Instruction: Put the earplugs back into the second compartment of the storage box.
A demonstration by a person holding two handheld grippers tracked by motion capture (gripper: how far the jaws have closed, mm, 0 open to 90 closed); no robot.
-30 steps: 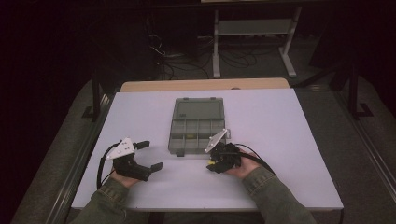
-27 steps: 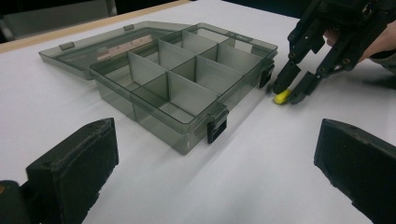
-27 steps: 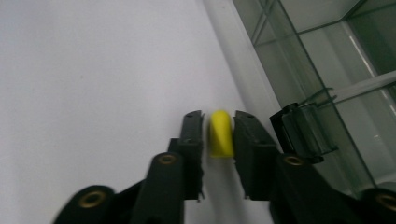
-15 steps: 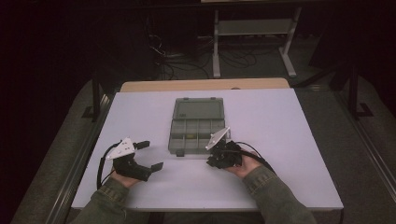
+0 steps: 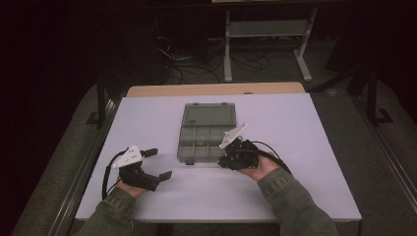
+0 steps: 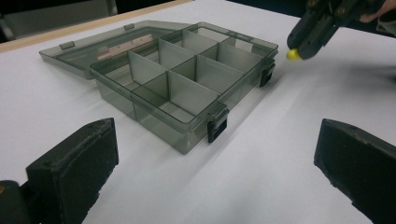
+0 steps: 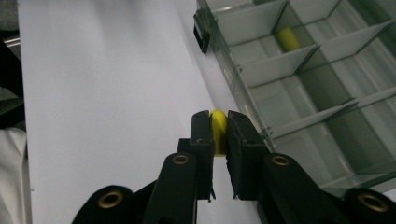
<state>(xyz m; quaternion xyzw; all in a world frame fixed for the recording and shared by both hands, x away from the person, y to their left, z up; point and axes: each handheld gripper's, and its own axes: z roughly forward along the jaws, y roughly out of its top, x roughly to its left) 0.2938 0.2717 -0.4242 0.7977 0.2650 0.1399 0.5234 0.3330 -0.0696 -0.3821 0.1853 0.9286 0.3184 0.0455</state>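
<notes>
The right gripper (image 7: 218, 126) pinches a small yellow ball (image 7: 217, 130) just beside the open box's (image 5: 206, 142) near right corner. The left gripper (image 5: 155, 162) rests wide open, near left.

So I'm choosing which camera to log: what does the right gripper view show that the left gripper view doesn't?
Right gripper view alone: the right gripper up close, jaws shut on a small yellow piece, and a second yellow piece lying in a compartment. Left gripper view alone: the left gripper with its jaws wide apart, the flat-open lid and both front latches. Both share the grey compartment box, the held yellow piece and the white table.
</notes>
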